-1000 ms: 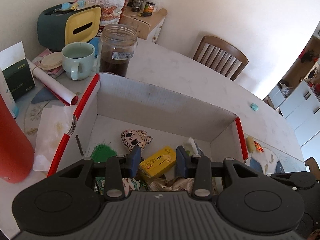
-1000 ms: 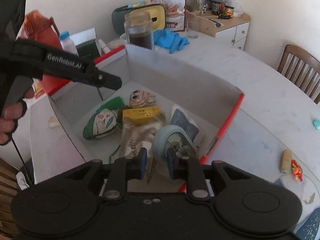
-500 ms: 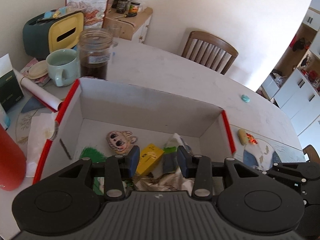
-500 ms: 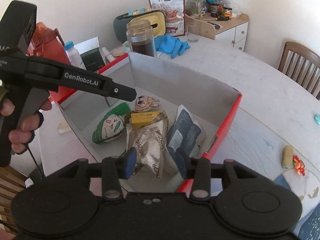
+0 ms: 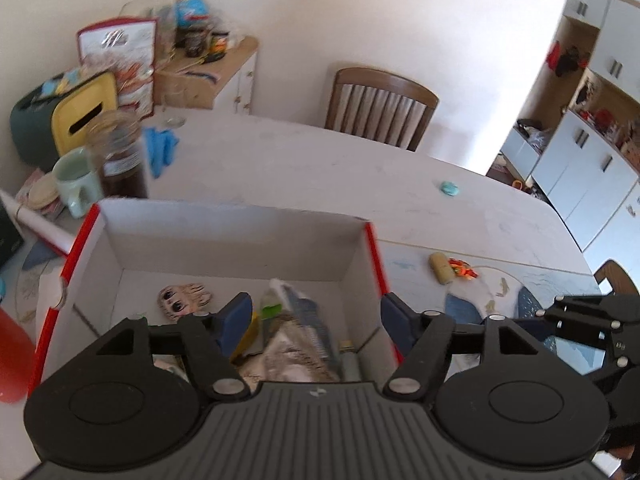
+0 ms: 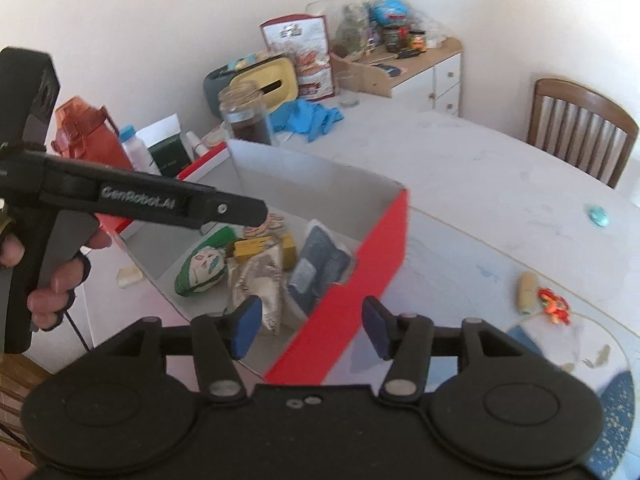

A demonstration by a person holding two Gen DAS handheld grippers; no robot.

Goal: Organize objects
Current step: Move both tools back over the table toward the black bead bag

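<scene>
Both tongs have just been opening and stand spread, empty: left tongs, right tongs, above the red-edged box. Only the right view shows the green pouch inside, long axis slanting toward the far wall. The box sits on the desk.

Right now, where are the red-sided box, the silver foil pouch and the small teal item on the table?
red-sided box [image 6: 372, 248], right wrist view, red outer wall.
silver foil pouch [image 6: 260, 288], right wrist view, crinkled middle.
small teal item [image 5: 450, 188], left wrist view, its centre.
</scene>
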